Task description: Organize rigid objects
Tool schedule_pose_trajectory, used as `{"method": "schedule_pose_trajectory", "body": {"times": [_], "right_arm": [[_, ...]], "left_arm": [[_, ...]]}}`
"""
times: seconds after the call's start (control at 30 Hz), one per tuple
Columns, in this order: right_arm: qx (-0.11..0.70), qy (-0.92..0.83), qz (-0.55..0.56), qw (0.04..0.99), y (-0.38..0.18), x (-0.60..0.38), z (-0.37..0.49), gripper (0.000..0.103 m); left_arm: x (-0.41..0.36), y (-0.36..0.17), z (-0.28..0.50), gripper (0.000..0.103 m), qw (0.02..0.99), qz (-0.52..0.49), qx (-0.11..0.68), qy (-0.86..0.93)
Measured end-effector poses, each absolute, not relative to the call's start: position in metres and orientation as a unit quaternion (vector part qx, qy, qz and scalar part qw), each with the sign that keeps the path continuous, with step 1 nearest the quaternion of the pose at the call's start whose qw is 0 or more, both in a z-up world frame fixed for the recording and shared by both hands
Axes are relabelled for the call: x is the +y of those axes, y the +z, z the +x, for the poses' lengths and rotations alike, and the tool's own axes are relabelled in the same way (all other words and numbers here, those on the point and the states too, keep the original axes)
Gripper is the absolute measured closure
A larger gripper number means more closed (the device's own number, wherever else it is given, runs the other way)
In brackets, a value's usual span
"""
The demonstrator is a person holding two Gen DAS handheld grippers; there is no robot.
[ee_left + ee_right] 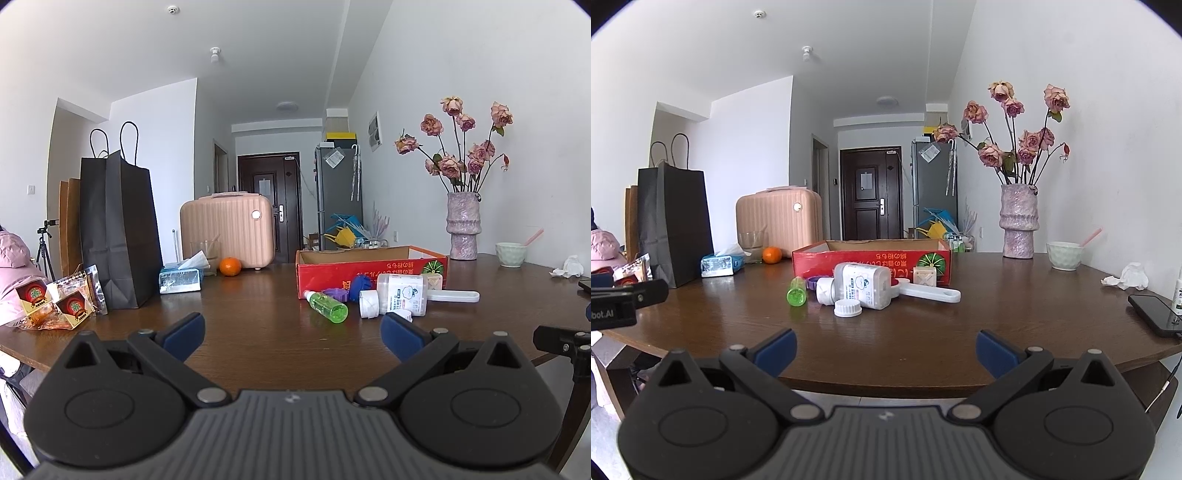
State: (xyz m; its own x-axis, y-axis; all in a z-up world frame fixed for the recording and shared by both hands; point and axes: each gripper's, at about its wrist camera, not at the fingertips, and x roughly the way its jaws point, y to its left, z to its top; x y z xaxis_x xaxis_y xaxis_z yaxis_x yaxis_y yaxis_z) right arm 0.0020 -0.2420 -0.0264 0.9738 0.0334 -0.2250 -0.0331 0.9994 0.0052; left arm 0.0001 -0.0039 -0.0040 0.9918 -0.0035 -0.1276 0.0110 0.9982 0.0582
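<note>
Both grippers are hanging spread wide and empty over the near edge of the table (1015, 295), left gripper (292, 334) and right gripper (885, 350) both facing the clutter piled just in front of the red box (871, 258). The green bottle (327, 305) is lying on its side, long axis running away toward the box, ahead and slightly right of the left gripper. The white bottle (862, 286) and loose white cap (848, 307) are lying ahead of the right gripper, slightly left of its centre, so each side is looking about equally near its own target.
</note>
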Motion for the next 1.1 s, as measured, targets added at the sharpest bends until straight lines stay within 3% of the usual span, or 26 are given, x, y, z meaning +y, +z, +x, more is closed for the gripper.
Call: {"method": "schedule_pose_trajectory", "body": {"times": [1.1], "right_arm": [[0.120,0.007,-0.012,0.993,-0.034,-0.241,0.014,0.000]], "left_arm": [[-0.010,0.001,0.014,0.000,0.997,0.066,0.050,-0.002]]}}
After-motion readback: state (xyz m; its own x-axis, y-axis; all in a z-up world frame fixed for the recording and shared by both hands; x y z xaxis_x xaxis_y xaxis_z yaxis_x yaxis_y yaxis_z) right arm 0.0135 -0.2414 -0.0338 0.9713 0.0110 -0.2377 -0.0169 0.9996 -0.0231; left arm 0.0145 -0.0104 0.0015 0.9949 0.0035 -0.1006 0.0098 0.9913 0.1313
